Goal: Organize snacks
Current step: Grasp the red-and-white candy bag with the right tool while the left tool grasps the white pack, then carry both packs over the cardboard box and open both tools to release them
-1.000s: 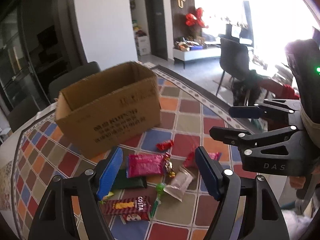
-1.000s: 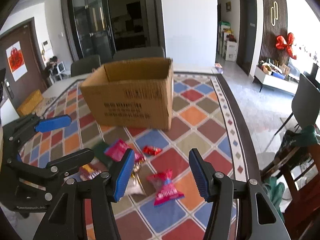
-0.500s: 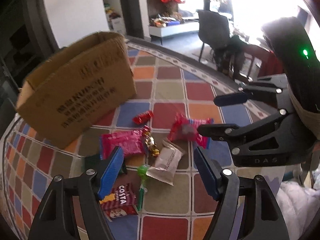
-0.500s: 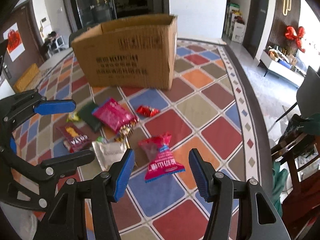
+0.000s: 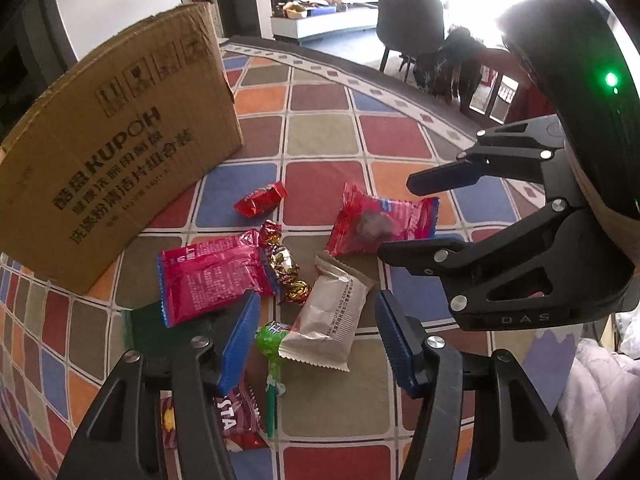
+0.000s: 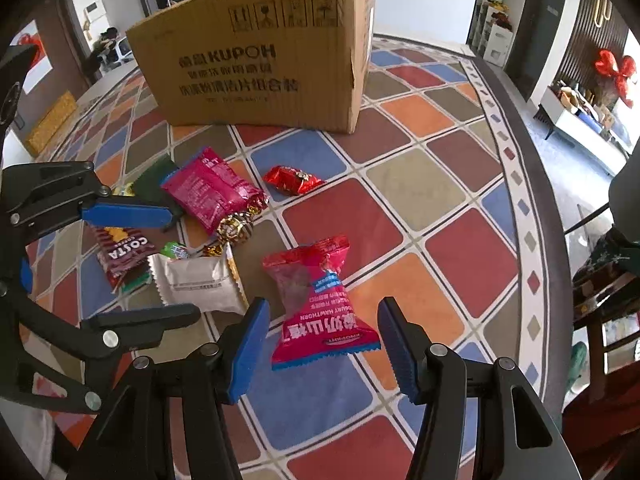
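Note:
Several snacks lie on a checkered tablecloth before an open cardboard box (image 5: 116, 168) (image 6: 260, 52). My left gripper (image 5: 316, 344) is open, low over a beige wrapped bar (image 5: 332, 320) (image 6: 196, 280) and a green lollipop (image 5: 272, 344). My right gripper (image 6: 320, 344) is open, straddling the near end of a red hawthorn packet (image 6: 320, 300) (image 5: 380, 220). A pink packet (image 5: 212, 276) (image 6: 212, 194), gold-foil candies (image 5: 286, 268), a small red candy (image 5: 260, 200) (image 6: 294, 180), a Costa packet (image 6: 124, 252) and a dark green packet (image 5: 148, 336) lie around.
The table edge curves away at the right (image 6: 532, 184), with dark chairs (image 5: 412, 24) beyond it. The box stands behind the snacks at the table's middle. White cloth (image 5: 600, 400) shows at the lower right of the left wrist view.
Both grippers have moved down and forward toward the snacks. The left one now hangs over the beige bar, the right one around the red hawthorn packet. Both stayed open.

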Demonstrator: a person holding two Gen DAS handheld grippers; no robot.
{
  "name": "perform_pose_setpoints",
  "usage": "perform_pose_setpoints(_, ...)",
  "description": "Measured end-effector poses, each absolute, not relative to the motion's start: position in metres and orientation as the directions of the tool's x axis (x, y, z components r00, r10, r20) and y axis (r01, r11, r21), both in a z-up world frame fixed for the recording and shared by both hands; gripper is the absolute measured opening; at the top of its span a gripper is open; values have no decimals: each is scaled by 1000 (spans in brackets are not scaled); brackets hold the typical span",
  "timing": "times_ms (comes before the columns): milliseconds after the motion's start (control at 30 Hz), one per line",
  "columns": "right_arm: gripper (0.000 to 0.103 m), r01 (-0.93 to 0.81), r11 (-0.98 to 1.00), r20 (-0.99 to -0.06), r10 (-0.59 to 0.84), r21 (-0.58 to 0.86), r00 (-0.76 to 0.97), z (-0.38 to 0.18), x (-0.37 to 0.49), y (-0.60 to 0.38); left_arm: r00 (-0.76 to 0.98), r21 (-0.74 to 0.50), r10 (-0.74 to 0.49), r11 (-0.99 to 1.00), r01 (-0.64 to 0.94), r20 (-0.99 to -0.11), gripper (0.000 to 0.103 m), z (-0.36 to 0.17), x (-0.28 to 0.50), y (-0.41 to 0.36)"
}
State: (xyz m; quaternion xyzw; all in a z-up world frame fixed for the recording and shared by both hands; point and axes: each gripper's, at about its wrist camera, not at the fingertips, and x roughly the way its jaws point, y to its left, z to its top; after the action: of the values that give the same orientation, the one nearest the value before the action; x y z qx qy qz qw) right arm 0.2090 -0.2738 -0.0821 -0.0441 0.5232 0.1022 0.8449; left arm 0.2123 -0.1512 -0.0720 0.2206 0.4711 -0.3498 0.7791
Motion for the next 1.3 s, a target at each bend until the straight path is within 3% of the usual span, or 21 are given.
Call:
perform_pose_setpoints(233,57,-218,974,-905,143,58,401,-93,218,-273,296,19,-318,651,759,-901,52,-82,214,-157)
perform_pose_setpoints(333,57,-218,974,-907,150,66,395,-95,217,-272,289,15,-311,656,754,-906,46,-86,214,-159)
perform_pose_setpoints(600,44,-204,976,-906,158,82,392,-97,212,-273,270,-25,-320,685,728,-908,30,-90,215,-159)
perform_pose_setpoints(667,38,-198,976,-904,164,90,396,-96,210,-275,275,-34,-325,699,714,-905,29,-90,214,-158)
perform_pose_setpoints(1300,38,-153,980,-836,189,127,515,-56,196,-273,414,-103,-392,817,568,-822,29,-43,206,-124)
